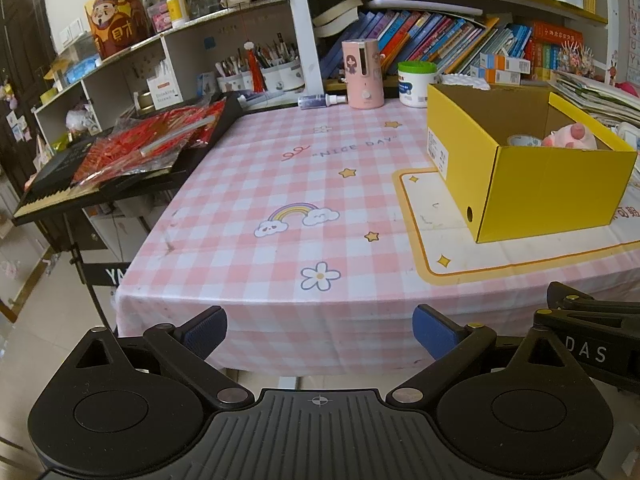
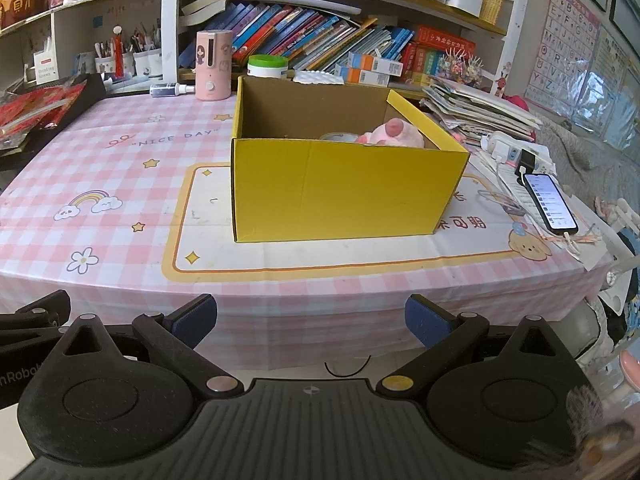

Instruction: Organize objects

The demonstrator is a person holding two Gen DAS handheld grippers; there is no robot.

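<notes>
A yellow cardboard box [image 2: 344, 192] stands open on a white mat on the pink checked tablecloth; it also shows at the right of the left wrist view [image 1: 552, 192]. Inside it lie a pink plush toy [image 2: 394, 134] and a roll of tape [image 2: 340, 136]; both also show in the left wrist view, the plush toy [image 1: 570, 138] and the tape [image 1: 522, 141]. My left gripper [image 1: 320, 332] is open and empty, in front of the table's near edge. My right gripper [image 2: 311, 322] is open and empty, in front of the table's edge, below the box.
A pink humidifier [image 2: 213, 66], a small spray bottle [image 2: 170, 89] and a white jar with a green lid [image 2: 267, 66] stand at the table's back. A phone [image 2: 550, 202] on cables and a paper stack [image 2: 476, 110] lie right. A keyboard with red packets [image 1: 132, 152] is left.
</notes>
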